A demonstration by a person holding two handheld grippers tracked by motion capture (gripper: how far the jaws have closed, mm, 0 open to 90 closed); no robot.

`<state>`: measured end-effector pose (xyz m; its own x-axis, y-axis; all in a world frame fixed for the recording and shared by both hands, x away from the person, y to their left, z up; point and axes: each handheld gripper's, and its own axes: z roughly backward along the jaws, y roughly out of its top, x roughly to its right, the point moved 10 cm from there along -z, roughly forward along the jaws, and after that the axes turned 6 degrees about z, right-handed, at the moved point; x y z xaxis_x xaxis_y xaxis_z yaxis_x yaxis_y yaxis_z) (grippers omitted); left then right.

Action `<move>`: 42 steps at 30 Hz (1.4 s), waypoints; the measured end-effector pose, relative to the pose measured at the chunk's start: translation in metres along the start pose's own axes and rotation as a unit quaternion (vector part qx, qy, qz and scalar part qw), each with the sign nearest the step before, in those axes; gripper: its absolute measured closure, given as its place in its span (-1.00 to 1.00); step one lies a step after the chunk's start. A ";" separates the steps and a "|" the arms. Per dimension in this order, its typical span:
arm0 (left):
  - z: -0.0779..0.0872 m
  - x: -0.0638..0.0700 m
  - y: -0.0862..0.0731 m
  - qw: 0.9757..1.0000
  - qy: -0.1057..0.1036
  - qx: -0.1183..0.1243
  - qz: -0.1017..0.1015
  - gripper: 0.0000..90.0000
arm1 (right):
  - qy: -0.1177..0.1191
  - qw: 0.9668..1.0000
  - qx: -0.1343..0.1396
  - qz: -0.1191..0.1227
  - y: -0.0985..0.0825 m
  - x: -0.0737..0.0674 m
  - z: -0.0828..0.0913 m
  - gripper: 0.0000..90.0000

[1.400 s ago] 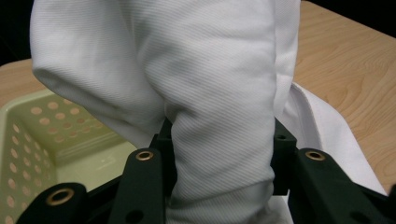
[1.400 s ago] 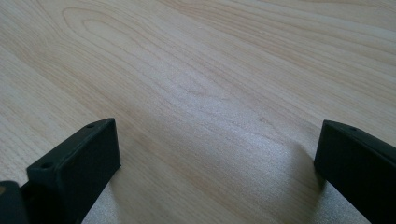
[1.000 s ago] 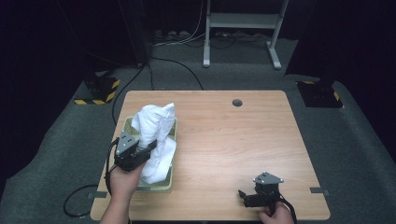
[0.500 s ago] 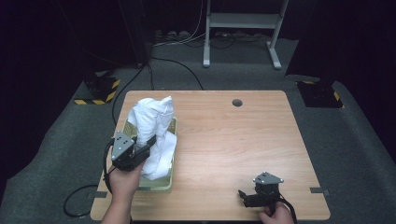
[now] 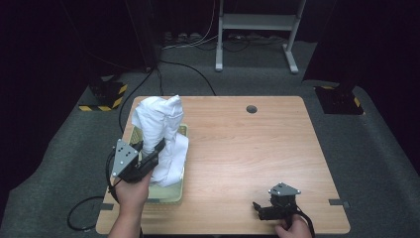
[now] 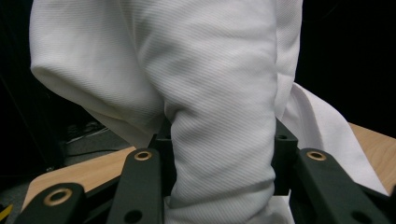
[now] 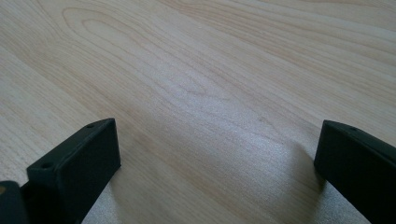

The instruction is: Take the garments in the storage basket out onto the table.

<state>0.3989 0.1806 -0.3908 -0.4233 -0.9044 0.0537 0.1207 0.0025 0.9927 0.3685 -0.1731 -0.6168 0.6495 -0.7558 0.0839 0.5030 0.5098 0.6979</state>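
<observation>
A white cloth (image 5: 159, 130) is bunched up and lifted over a pale green tray (image 5: 181, 131) at the table's left side. My left gripper (image 5: 154, 152) is shut on the cloth. In the left gripper view a thick fold of the white cloth (image 6: 219, 140) is pinched between the two black jaws and rises above them. My right gripper (image 5: 257, 208) rests low near the table's front edge on the right. Its jaws stand wide apart over bare wood in the right gripper view, where the fingertips (image 7: 74, 168) have nothing between them.
The wooden table (image 5: 247, 148) has a round cable hole (image 5: 251, 108) near its far edge. A white metal stand (image 5: 257, 29) and cables lie on the dark carpet behind. Yellow-black striped blocks (image 5: 104, 94) sit on the floor at far left.
My left gripper has risen with the cloth, so the fabric now stands taller over the tray. The right gripper has stayed in place.
</observation>
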 end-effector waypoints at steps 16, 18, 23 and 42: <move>-0.005 0.008 0.000 1.000 -0.002 0.000 0.004 0.32 | 0.000 1.000 0.000 0.000 0.000 0.000 0.000 -1.00; -0.006 0.009 0.000 1.000 -0.001 -0.001 0.004 0.32 | 0.000 1.000 0.000 0.000 0.000 0.000 0.000 -1.00; -0.008 0.012 0.001 1.000 -0.001 -0.001 0.003 0.32 | 0.000 1.000 0.000 0.000 0.000 0.000 0.000 -1.00; -0.024 0.035 0.007 1.000 0.000 -0.002 0.001 0.32 | 0.000 1.000 0.000 0.000 0.000 0.000 0.000 -1.00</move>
<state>0.4062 0.1390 -0.3850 -0.4240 -0.9040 0.0553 0.1246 0.0023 0.9922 0.3685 -0.1730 -0.6168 0.6494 -0.7558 0.0837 0.5030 0.5094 0.6982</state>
